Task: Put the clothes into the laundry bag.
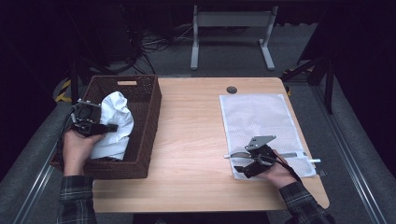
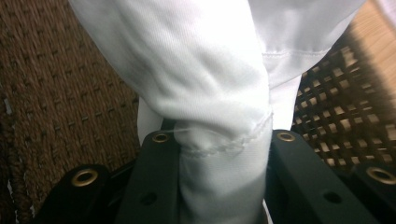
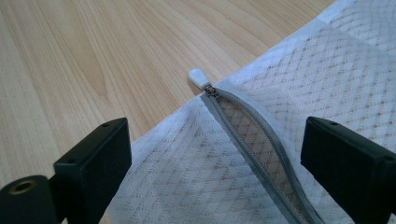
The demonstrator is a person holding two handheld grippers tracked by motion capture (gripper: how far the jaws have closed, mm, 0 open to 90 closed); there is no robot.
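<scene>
A white garment (image 1: 114, 123) rises bunched out of the brown wicker basket (image 1: 148, 100) at the table's left. My left gripper (image 1: 95, 125) is shut on a fold of that white garment (image 2: 219, 154), which is pinched between the black jaws above the basket's weave. A white mesh laundry bag (image 1: 259, 123) lies flat on the table's right half. My right gripper (image 1: 243, 162) hovers open over its near-left corner. In the right gripper view the grey zipper (image 3: 254, 144) gapes slightly between the jaws, with its white pull (image 3: 198, 77) at the bag's edge.
The wooden table (image 1: 191, 126) has bare room between basket and bag. A round dark grommet (image 1: 231, 89) sits near the far edge. A grey metal stand (image 1: 231, 32) and cables are on the floor beyond.
</scene>
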